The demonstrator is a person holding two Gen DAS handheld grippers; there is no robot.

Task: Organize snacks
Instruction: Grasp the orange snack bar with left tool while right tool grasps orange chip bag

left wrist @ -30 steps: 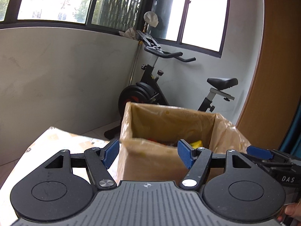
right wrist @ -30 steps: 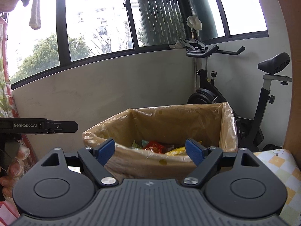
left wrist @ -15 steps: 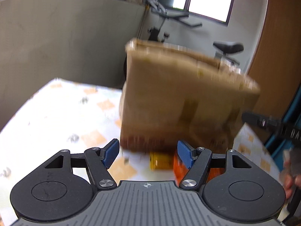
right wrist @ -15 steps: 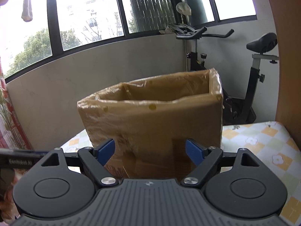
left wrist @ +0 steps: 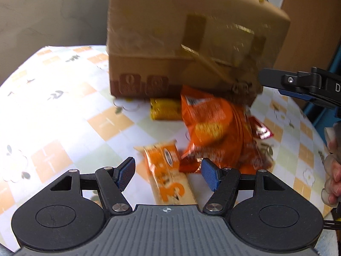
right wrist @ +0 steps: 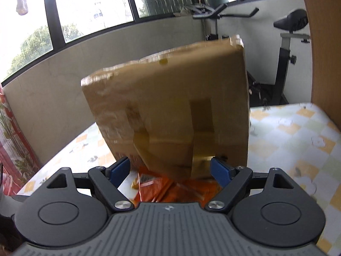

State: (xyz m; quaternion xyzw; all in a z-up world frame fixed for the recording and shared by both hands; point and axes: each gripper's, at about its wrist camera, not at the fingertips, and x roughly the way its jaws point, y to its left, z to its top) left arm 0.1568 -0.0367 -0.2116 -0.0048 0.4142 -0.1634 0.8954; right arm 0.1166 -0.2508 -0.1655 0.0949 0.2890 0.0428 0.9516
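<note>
Both views have been lowered since a second ago, from the open top of the cardboard box (left wrist: 181, 42) to the snacks at its base. Orange packets (left wrist: 211, 128) and a yellow bar (left wrist: 165, 112) are seen lying on the checked tablecloth (left wrist: 64, 111). The left gripper (left wrist: 168, 172) and right gripper (right wrist: 170, 169) are held well open, with nothing gripped.

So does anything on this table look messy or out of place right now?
Yes. The snack packets lie in a loose overlapping heap on the tablecloth, in front of the cardboard box, not in it. The box is wrapped in crinkled tape. Both views are blurred.
</note>
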